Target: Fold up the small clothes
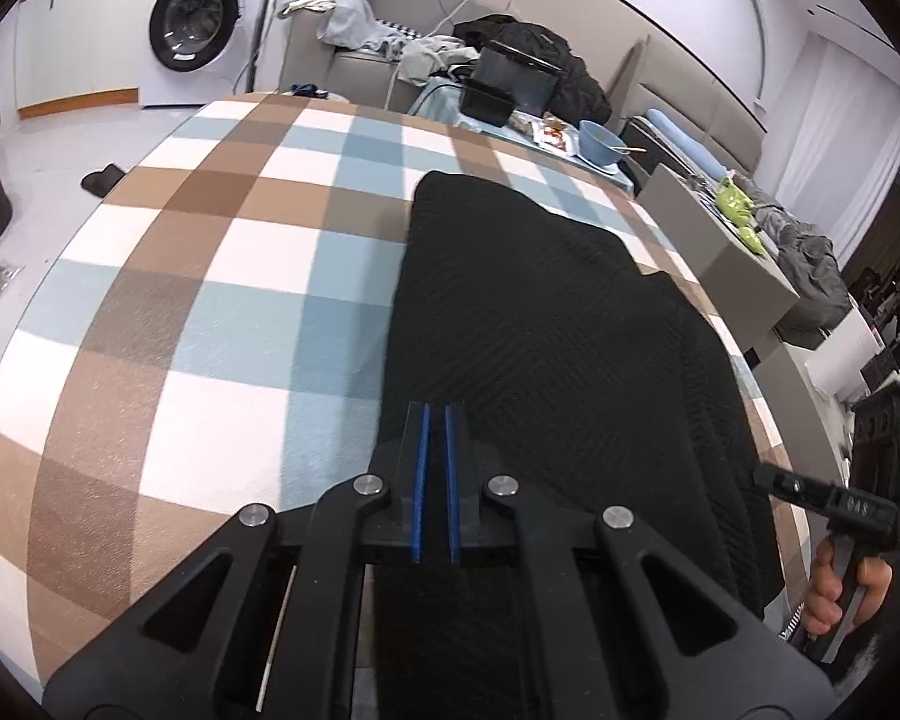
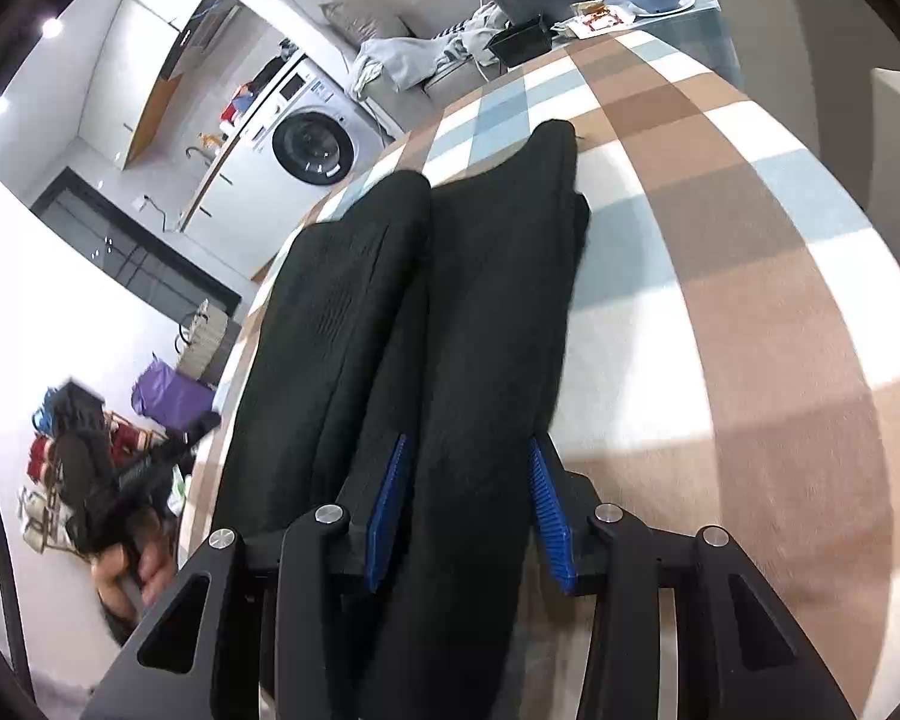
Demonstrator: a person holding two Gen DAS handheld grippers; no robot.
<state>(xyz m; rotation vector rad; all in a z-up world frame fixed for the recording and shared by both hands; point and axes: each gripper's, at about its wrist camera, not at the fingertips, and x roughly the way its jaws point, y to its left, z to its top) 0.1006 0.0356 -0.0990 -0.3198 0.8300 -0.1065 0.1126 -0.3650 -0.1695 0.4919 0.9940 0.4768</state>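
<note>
A black knitted garment [image 1: 540, 312] lies on the checked cloth [image 1: 222, 252], folded lengthwise into long panels [image 2: 480, 312]. My left gripper [image 1: 437, 414] sits over its near edge with the blue pads almost together; a thin strip of black fabric seems to lie between them. My right gripper [image 2: 468, 450] is open, its two blue pads [image 2: 390, 498] standing either side of the garment's near right panel without closing on it. The right gripper also shows at the right edge of the left wrist view [image 1: 834, 498], held in a hand.
A checked brown, blue and white cloth [image 2: 720, 252] covers the table. At the far end stand a black tray [image 1: 486, 102], a blue bowl [image 1: 600, 141] and a snack packet. A washing machine [image 1: 198, 24], a sofa with clothes and a grey cabinet [image 1: 720, 240] surround the table.
</note>
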